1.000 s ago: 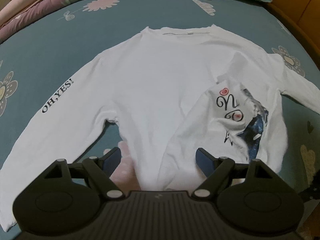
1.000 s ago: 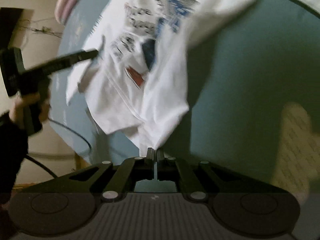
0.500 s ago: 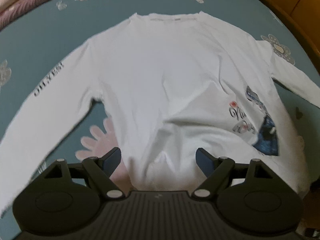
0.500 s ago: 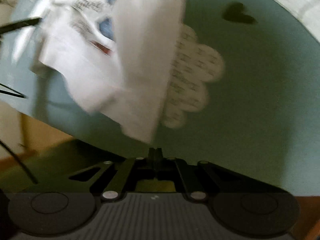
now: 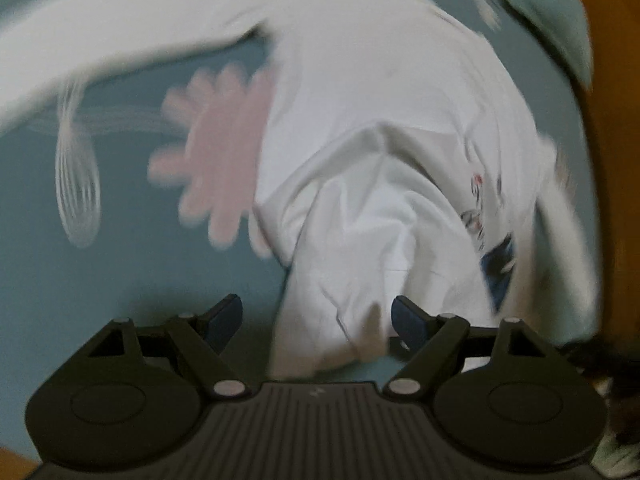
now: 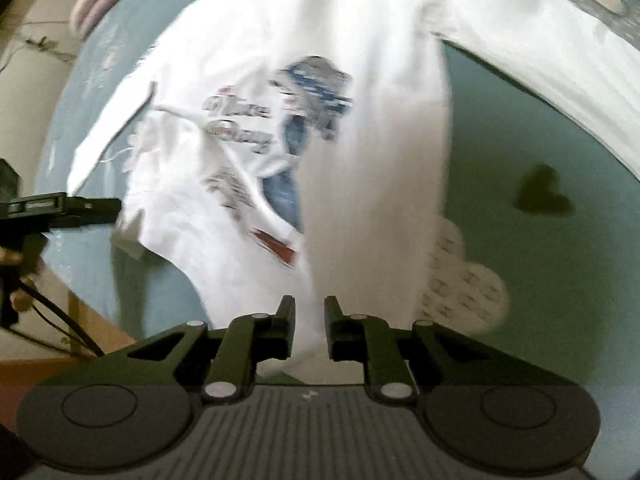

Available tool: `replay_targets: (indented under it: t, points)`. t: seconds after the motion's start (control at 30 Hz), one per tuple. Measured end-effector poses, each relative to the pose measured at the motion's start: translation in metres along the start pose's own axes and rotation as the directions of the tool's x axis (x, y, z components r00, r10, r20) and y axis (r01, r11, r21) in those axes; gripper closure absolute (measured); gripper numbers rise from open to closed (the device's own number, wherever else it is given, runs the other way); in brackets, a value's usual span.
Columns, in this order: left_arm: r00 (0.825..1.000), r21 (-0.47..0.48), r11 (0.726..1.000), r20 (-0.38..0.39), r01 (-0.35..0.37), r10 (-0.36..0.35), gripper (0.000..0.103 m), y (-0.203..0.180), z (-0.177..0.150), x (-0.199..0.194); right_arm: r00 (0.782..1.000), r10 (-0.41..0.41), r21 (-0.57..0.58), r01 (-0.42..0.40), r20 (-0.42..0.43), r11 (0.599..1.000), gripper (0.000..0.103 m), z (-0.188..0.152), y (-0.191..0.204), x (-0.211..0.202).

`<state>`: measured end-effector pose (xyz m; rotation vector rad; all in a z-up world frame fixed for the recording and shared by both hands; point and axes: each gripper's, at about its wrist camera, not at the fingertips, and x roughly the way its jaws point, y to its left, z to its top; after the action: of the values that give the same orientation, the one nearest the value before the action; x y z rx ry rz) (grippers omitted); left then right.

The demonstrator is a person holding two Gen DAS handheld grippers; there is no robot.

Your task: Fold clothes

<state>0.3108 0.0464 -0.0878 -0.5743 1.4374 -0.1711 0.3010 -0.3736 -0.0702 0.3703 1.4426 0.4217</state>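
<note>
A white long-sleeved shirt (image 5: 380,140) with a blue print lies spread on the teal bed sheet (image 5: 120,272). In the blurred left wrist view my left gripper (image 5: 316,314) is open just over the shirt's rumpled hem, with cloth lying between its fingers but not pinched. In the right wrist view the shirt (image 6: 360,160) hangs close in front, print (image 6: 304,120) facing up. My right gripper (image 6: 310,314) has its jaws a little apart, and a corner of the hem sits loosely in the gap. The left gripper (image 6: 60,204) shows at the left edge there.
The sheet carries a pink flower (image 5: 224,152) left of the shirt and a pale flower (image 6: 464,280) plus a dark heart (image 6: 544,196). A teal pillow (image 5: 552,20) lies at the far right. The wooden bed frame (image 5: 616,160) borders the mattress. A hand (image 6: 16,280) holds the left gripper.
My right gripper, shut on the hem earlier, now has its jaws parted. The shirt has been pulled out flat. The left gripper swung quickly down towards the hem, still open.
</note>
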Motion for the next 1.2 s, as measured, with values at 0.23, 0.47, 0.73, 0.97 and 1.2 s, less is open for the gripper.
replay_targets:
  t: [0.23, 0.47, 0.73, 0.97, 1.2]
  points:
    - [0.996, -0.148, 0.985, 0.040, 0.086, -0.081, 0.022, 0.027, -0.014, 0.000, 0.999, 0.041, -0.125, -0.039, 0.017, 0.991, 0.071, 0.016, 0.033, 0.004]
    - [0.994, -0.142, 0.989, 0.108, 0.044, -0.029, 0.022, 0.034, 0.001, -0.013, 0.992, 0.028, -0.583, 0.048, 0.121, 0.811, 0.041, 0.048, 0.136, 0.039]
    - [0.981, -0.195, 0.981, 0.191, 0.015, 0.023, 0.022, 0.058, 0.004, -0.029, 0.985, 0.021, -0.743, 0.116, 0.172, 0.660, 0.037, 0.052, 0.204, 0.103]
    - [0.981, -0.227, 0.972, 0.191, 0.058, -0.014, 0.022, 0.065, -0.006, -0.028, 0.989, -0.084, -0.731, 0.147, 0.122, 0.667, 0.036, 0.046, 0.197, 0.142]
    - [0.983, -0.195, 0.970, 0.142, 0.142, -0.115, 0.022, 0.048, -0.010, -0.008, 0.988, -0.117, -0.786, 0.153, 0.104, 0.599, 0.033, 0.033, 0.154, 0.129]
